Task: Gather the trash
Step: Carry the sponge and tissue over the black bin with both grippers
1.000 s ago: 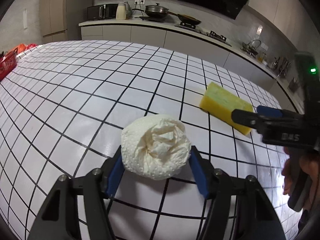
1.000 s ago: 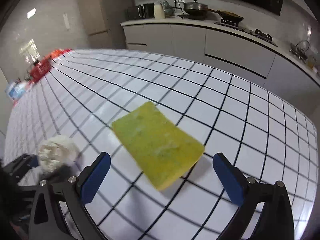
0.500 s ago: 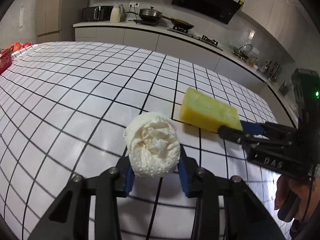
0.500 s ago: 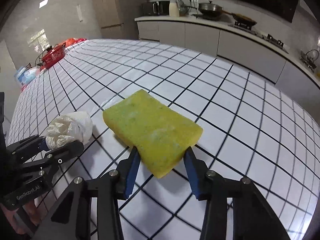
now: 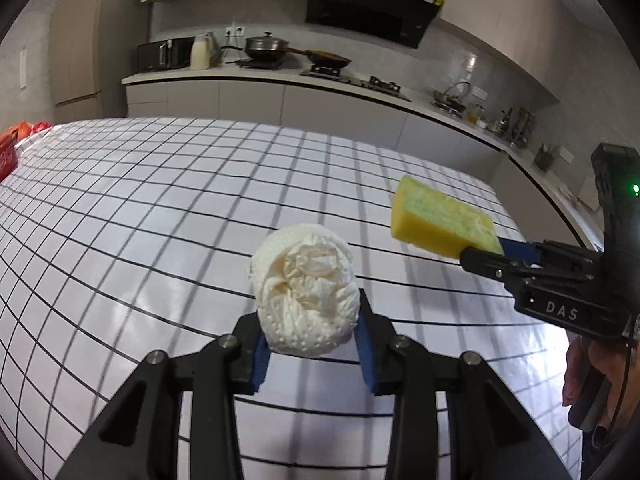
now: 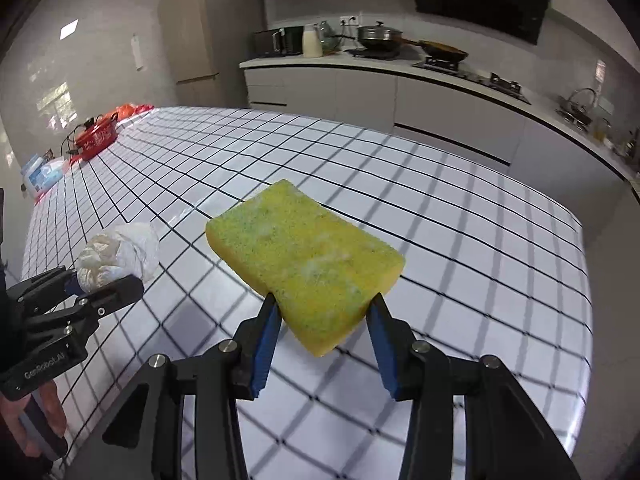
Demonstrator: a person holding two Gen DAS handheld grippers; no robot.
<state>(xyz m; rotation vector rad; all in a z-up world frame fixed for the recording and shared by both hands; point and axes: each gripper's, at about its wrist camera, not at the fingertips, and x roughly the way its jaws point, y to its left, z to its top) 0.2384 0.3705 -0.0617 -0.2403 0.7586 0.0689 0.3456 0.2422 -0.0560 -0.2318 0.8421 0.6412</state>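
Both sets of jaws are clamped on trash: left gripper (image 5: 310, 334) pinches a crumpled white paper-towel wad (image 5: 306, 290) between its blue pads, right gripper (image 6: 322, 326) squeezes the near end of a yellow sponge (image 6: 304, 256) between its own. Wad is a rough ball, embossed with small dots, folds creased inward, slightly cream at the centre. Sponge is a rectangular slab with rounded corners, coarse open-pored top flecked green, plainer yellow sides; it juts forward past the pads and tilts slightly. Both items seem clear of the table (image 5: 160, 220), though fisheye blur on the grid makes the gap hard to judge. Table is glossy white with a black grid pattern. Gripper bodies are matte black, with silver screw heads. A second ago the wad sat on the table between wider-set left pads, and the sponge lay flat between right pads standing far apart; by half a second ago both pairs had closed in, and both items now appear higher against the grid. From the left wrist view, the sponge (image 5: 440, 220) sits to the right of the wad, well apart.
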